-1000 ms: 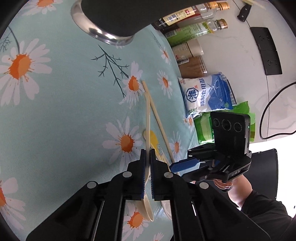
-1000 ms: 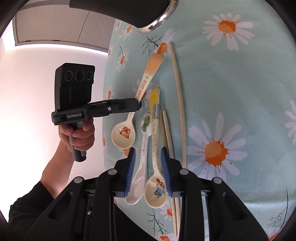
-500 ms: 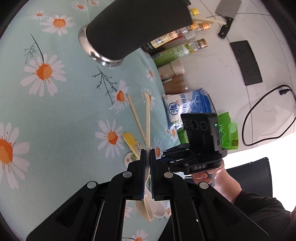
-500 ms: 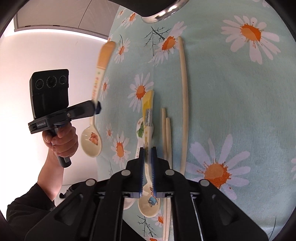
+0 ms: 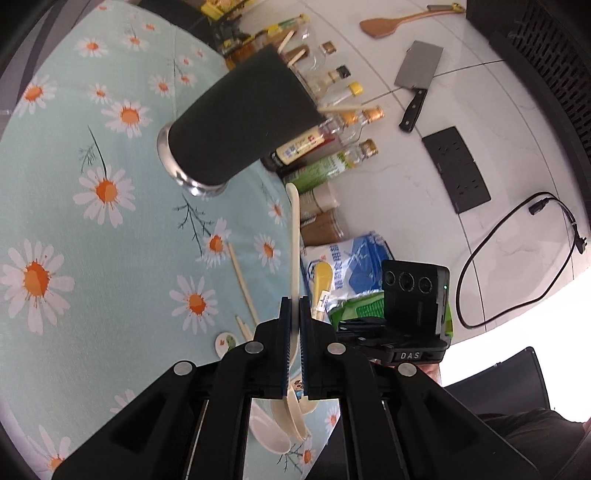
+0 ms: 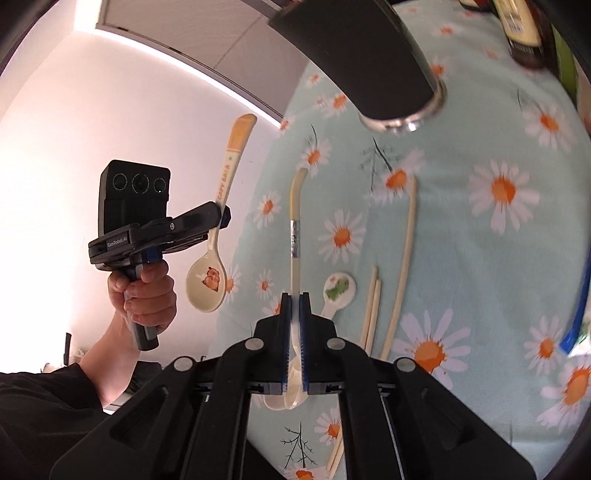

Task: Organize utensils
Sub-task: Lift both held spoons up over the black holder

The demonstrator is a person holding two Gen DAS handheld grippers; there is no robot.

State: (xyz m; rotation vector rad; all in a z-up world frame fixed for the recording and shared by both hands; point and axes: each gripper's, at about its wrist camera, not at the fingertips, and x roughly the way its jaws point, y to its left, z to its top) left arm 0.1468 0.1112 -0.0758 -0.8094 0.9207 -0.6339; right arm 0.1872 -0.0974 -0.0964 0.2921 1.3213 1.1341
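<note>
My left gripper is shut on a cream spoon with an orange handle, held above the daisy tablecloth; the right wrist view shows this spoon with its capybara bowl in the left gripper. My right gripper is shut on a yellow-handled spoon, lifted off the cloth; its handle shows in the left wrist view. A black utensil cup with a steel base stands beyond both, also in the right wrist view.
On the cloth lie a dinosaur spoon, a pair of chopsticks and a long single chopstick. Sauce bottles, a salt bag, a cleaver and a wooden spatula lie past the table edge.
Both grippers have lifted their spoons well above the cloth and tilted up toward the black cup. The right gripper, open a second ago, closed on the yellow-handled spoon.
</note>
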